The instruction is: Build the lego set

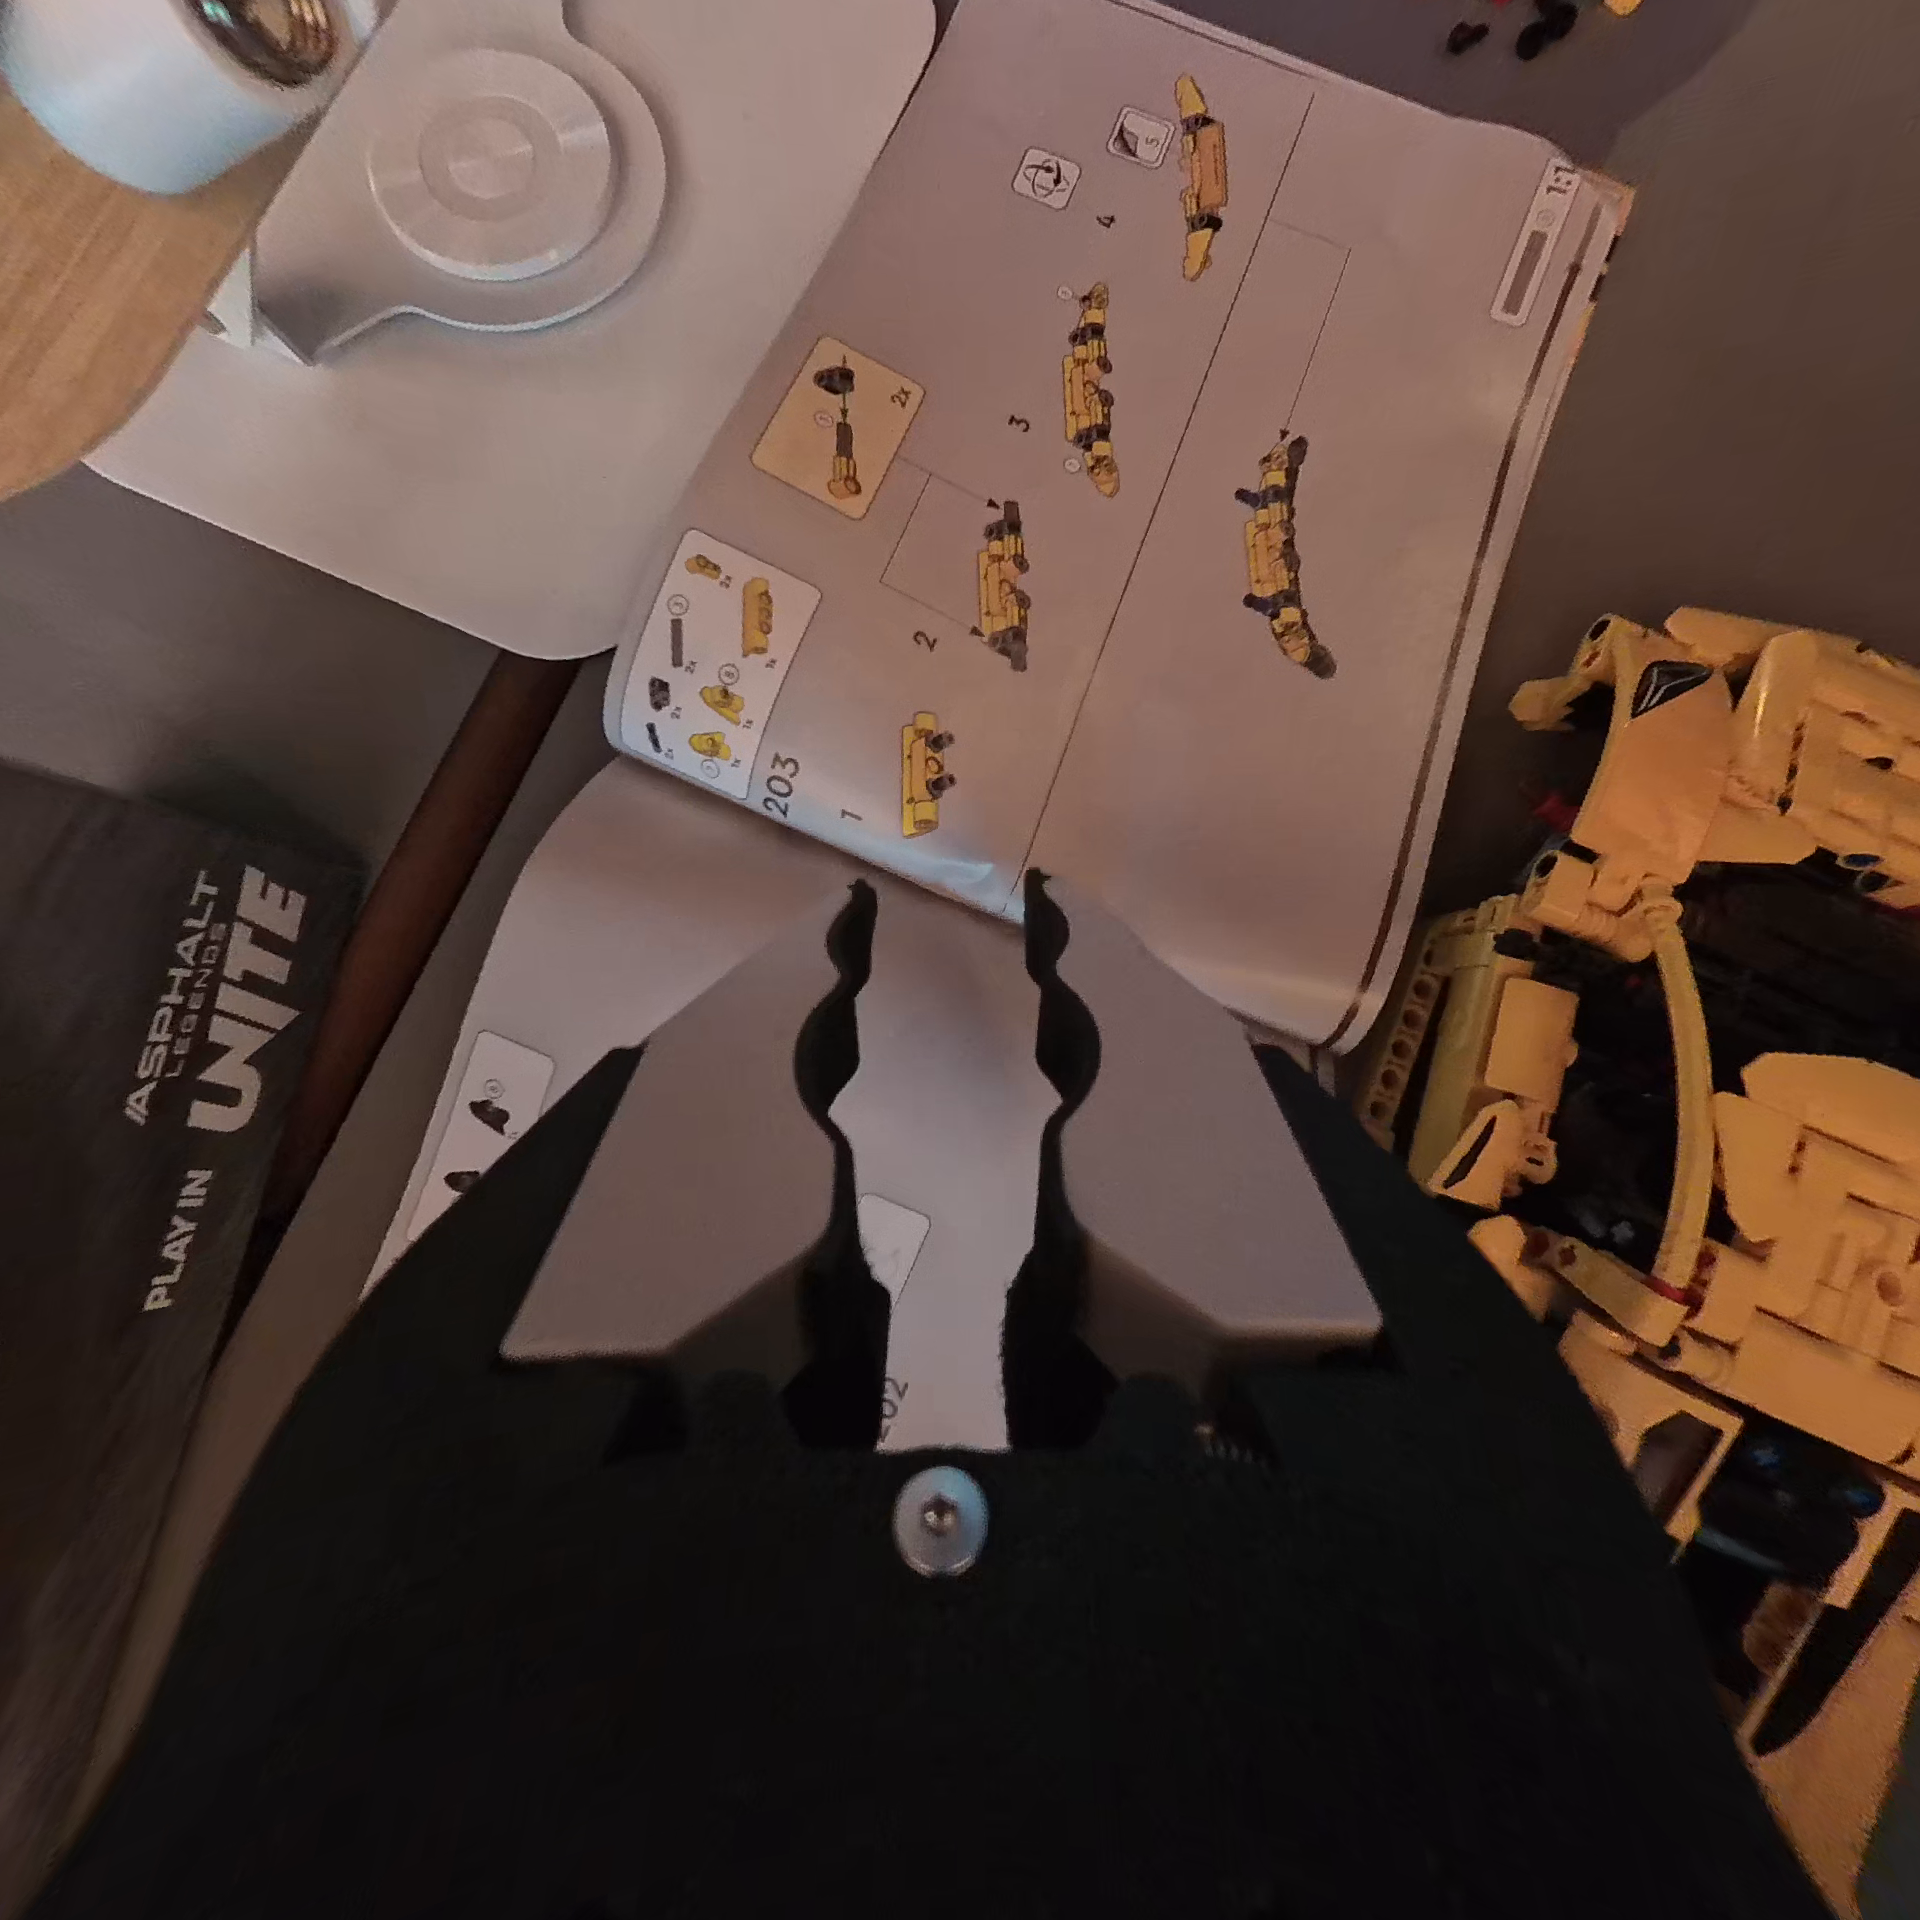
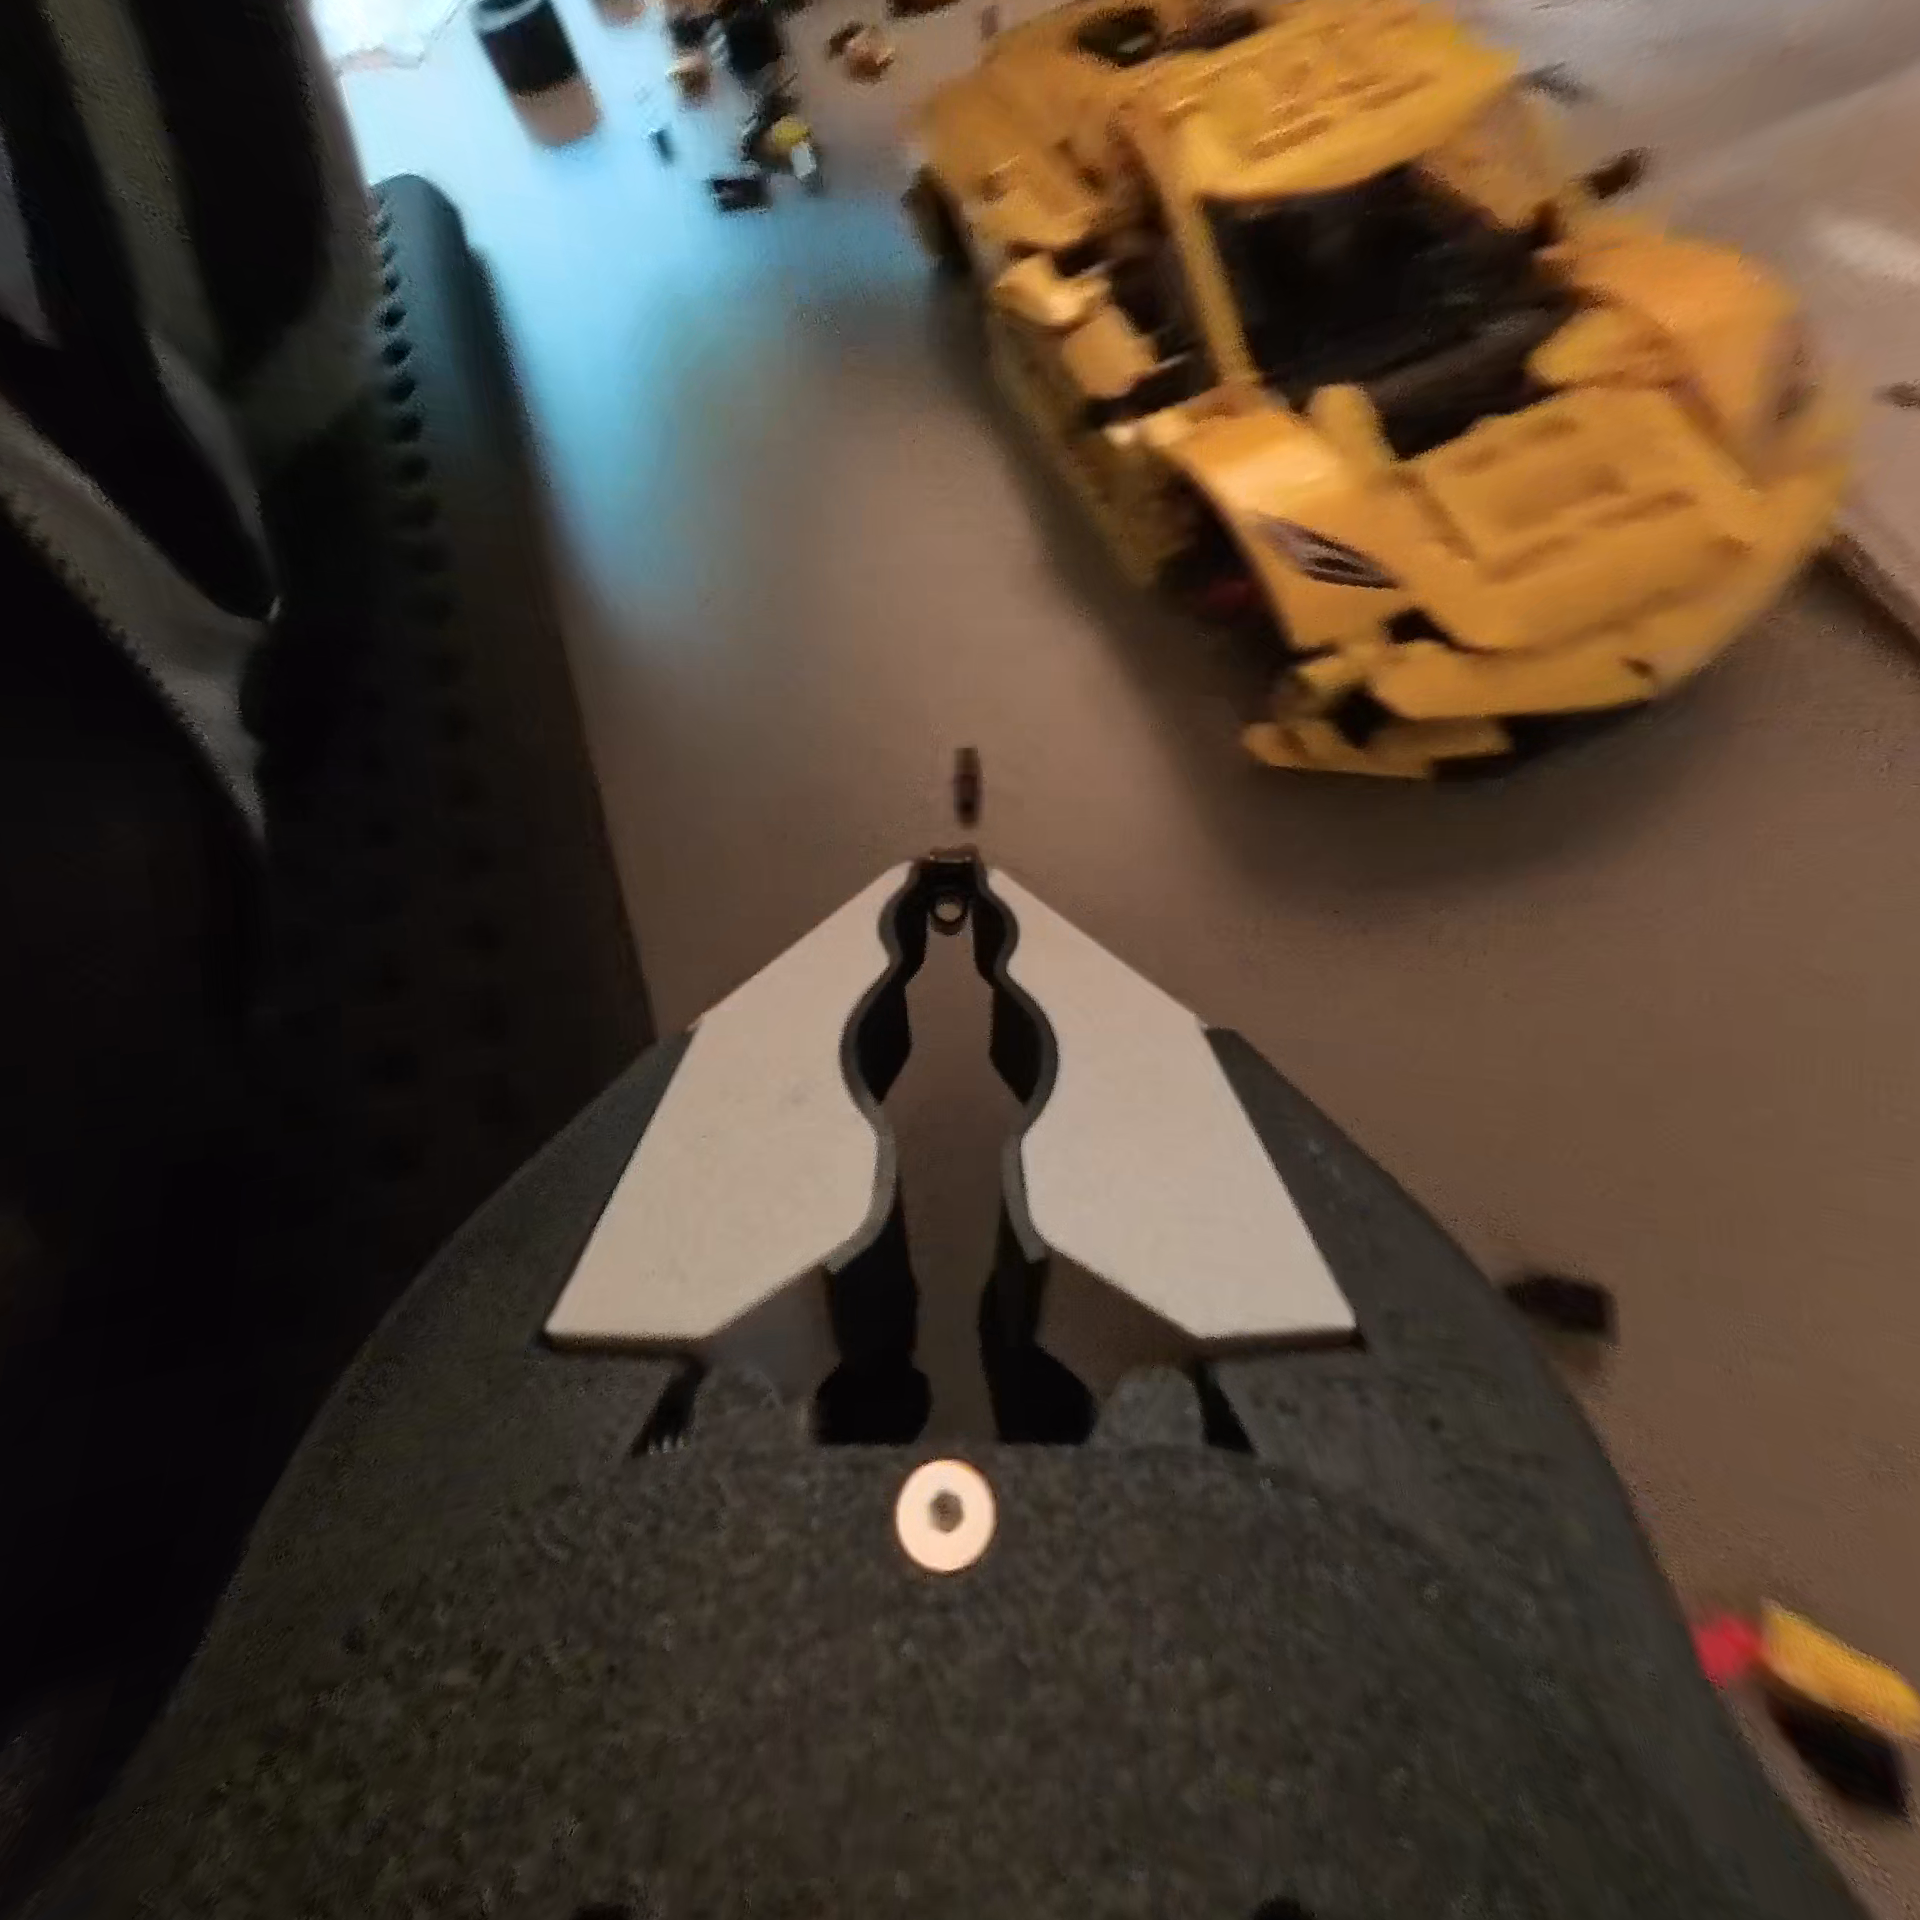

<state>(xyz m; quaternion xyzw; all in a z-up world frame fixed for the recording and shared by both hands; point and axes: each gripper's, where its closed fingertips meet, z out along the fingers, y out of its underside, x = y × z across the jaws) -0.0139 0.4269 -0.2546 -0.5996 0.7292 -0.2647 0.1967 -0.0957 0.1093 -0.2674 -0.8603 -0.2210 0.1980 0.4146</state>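
Fingers (image 1: 1049,997) of the left gripper (image 1: 948,896) apart with nothing between, hovering over the near edge of the open instruction booklet (image 1: 1195,468). Far left: a white cup (image 1: 156,94) and a flat grey stand with a round disc (image 1: 488,177) on a wooden surface. Left: a dark box (image 1: 156,1143) just beside the booklet. Right: the yellow lego car (image 1: 1683,1039), partly built, touching the booklet's right edge.

Fingers (image 2: 883,977) of the right gripper (image 2: 951,862) nearly together, clamped on a small dark pin (image 2: 951,854) at the tips. Left: a dark padded chair (image 2: 395,727). Just beyond the tips: another small dark piece (image 2: 967,781), blurred. Far: scattered loose parts (image 2: 769,135) on the grey tabletop (image 2: 779,623). Right: yellow lego car (image 2: 1382,416), blurred; near right, a yellow and red piece (image 2: 1808,1673).
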